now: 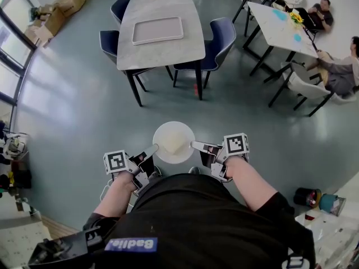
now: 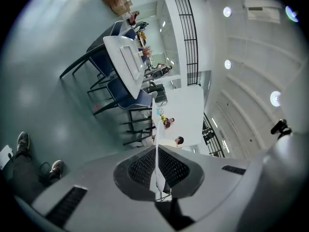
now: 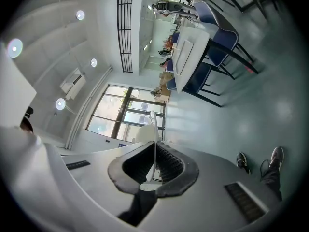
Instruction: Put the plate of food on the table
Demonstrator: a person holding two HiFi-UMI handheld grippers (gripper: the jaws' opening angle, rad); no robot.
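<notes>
The plate (image 1: 166, 133) is held up in the air above the grey floor (image 1: 73, 105), well short of the desk (image 1: 162, 52) and on its near side; a pale piece of food (image 1: 177, 143) lies on the plate, towards the edge farther from the desk. The left hand-held gripper (image 1: 152, 149) grips one side of the plate's rim and the right hand-held gripper (image 1: 196, 145) grips the opposite side; in each gripper view the jaws stand narrow, pressed onto the thin white rim, which shows edge-on between the dark ribbed pads. The plate sits roughly level between the two, and nothing on the desk touches it. The desk bears a pale rectangular tray (image 1: 157, 29) near its middle; dark blue chairs (image 1: 221, 35) stand at the desk's sides; cardboard boxes (image 1: 61, 7) lie on the floor beyond the desk's far left corner.
</notes>
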